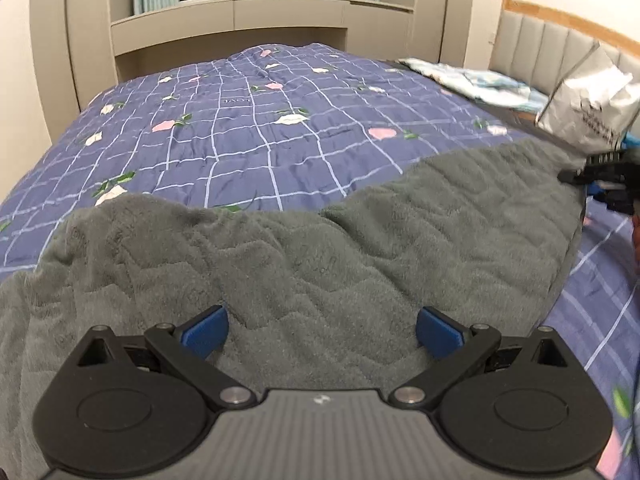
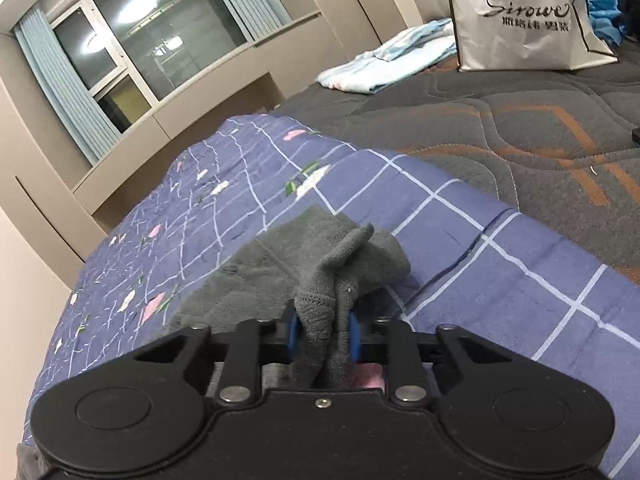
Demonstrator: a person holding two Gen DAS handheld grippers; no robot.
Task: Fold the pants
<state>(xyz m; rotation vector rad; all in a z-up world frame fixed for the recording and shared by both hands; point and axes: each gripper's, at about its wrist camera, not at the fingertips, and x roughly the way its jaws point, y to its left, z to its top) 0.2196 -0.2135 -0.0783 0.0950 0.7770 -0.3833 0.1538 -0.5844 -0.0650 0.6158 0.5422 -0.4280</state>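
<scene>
The grey fleece pants [image 1: 320, 248] lie spread across the near side of the bed, on a blue checked quilt [image 1: 248, 132] with small flowers. The right hand-held gripper [image 2: 323, 334] is clamped on a bunched edge of the fabric: the cloth is pinched thick between the two blue pads and stands up in a ridge in front of them. The left hand-held gripper [image 1: 322, 330] is wide open, its blue pads [image 1: 206, 330] set apart over the pants with nothing between them; whether they rest on the fleece or hang just above it is hard to tell from this close view.

The step in hand looks like taking hold of the second edge so both ends can be lifted together. To do it well, the left one should go down until both pads straddle a real fold of cloth, ideally the hem or waistband edge instead of the flat middle, then close fully before any lift. Grabbing mid-panel would drag up a single layer and leave the fold crooked. Both grips should sit on the same edge, well apart, so the fabric hangs straight between them. The white shopping bag [image 2: 524, 20] and the pale blue clothes [image 2: 384, 68] at the far end are well clear of the work.
</scene>
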